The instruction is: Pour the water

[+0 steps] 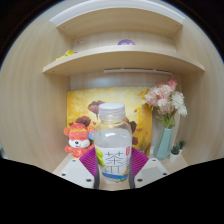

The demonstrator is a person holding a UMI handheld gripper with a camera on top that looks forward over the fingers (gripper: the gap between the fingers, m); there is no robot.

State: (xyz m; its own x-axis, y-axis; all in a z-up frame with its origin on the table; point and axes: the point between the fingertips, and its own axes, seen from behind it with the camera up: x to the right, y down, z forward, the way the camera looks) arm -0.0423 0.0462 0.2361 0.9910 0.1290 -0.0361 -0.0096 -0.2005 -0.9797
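**Bottle in tool, shelf unit behind**

While my tool (115,163) grasps the water bottle (114,140), both purple pads (90,160) press its labelled sides; bottle upright, white cap on. Beyond it: orange plush toy (77,139), vase of flowers (165,122), yellow picture (105,105) against the back, wooden shelf (120,58) above.

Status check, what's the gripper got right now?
Gripper shut on water bottle, pink pads against its sides. Bottle upright, cap on. Stuffed toy and flower vase behind; nothing blocking.
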